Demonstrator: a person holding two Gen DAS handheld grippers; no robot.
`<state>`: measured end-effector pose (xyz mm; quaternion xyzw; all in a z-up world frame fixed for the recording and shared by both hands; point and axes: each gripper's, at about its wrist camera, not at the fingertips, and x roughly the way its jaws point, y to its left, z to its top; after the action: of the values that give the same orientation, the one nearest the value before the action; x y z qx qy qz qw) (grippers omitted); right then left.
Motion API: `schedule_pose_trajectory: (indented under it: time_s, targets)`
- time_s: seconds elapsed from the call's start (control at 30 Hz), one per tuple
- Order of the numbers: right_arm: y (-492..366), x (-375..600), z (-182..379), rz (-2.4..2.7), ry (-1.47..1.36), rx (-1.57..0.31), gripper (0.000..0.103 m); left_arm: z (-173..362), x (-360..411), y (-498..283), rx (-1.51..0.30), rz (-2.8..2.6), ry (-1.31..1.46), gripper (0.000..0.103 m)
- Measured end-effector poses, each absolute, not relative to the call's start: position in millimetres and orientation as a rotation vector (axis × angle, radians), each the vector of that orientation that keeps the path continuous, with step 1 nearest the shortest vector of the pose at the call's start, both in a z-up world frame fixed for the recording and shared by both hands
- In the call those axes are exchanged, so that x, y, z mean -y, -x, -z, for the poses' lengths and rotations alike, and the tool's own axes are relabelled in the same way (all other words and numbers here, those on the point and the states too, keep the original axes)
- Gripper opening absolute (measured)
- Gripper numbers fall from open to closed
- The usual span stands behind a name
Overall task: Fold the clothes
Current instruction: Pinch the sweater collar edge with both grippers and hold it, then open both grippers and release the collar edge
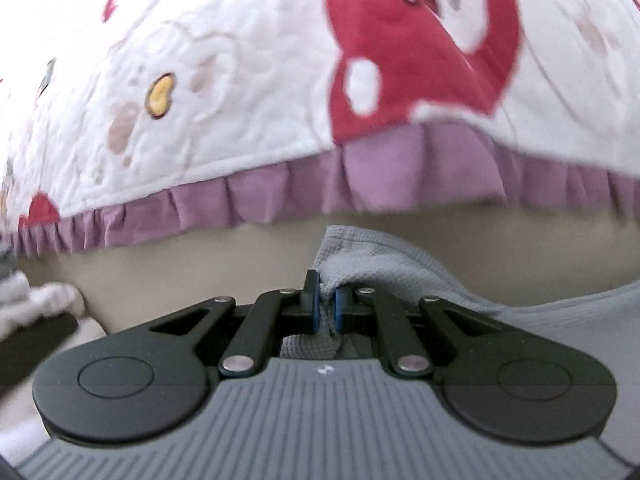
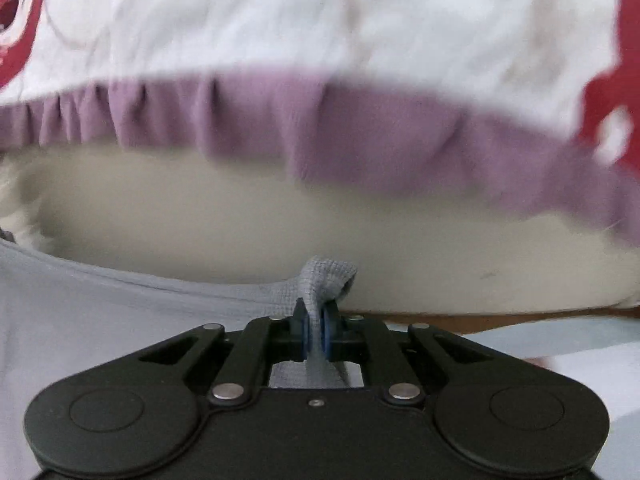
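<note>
A light grey waffle-knit garment [image 1: 400,256] is pinched at one corner between the blue pads of my left gripper [image 1: 327,300]; the cloth runs off to the right. In the right wrist view the same grey garment [image 2: 100,308] stretches left, and my right gripper [image 2: 318,330] is shut on another bunched corner [image 2: 328,272] of it. Both corners stand up above the closed fingers. The rest of the garment is hidden below the grippers.
A white and red quilt with a purple ruffle edge [image 1: 280,196] lies ahead on a beige surface [image 1: 200,264]; it also shows in the right wrist view [image 2: 320,136]. White fluffy cloth [image 1: 36,300] sits at the left.
</note>
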<state>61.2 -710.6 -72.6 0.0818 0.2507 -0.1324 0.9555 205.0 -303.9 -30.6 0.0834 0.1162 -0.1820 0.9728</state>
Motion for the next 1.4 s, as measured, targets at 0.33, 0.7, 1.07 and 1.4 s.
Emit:
schedule_pose_trajectory:
  time_s: [0.33,0.7,1.07,1.4]
  targets:
    - [-20.7,714.6,29.8,0.544,-0.395,-0.487,0.006,73.9,359.2,-256.0,-0.303,0.326,-0.217,0.007]
    - [-17.6,719.1,76.6,0.758,-0.446,-0.586,0.048,89.7,282.5,-245.5,-0.634,0.385,-0.069,0.069]
    - [-74.5,571.6,44.6,0.187,-0.501,-0.603,0.048,106.0,181.8,-271.7,-0.775,0.450,-0.081,0.072]
    - [-146.4,417.0,22.2,-0.134,-0.199,-0.691,0.057,148.6,195.4,-283.2,-0.825,0.597,-0.243,0.092]
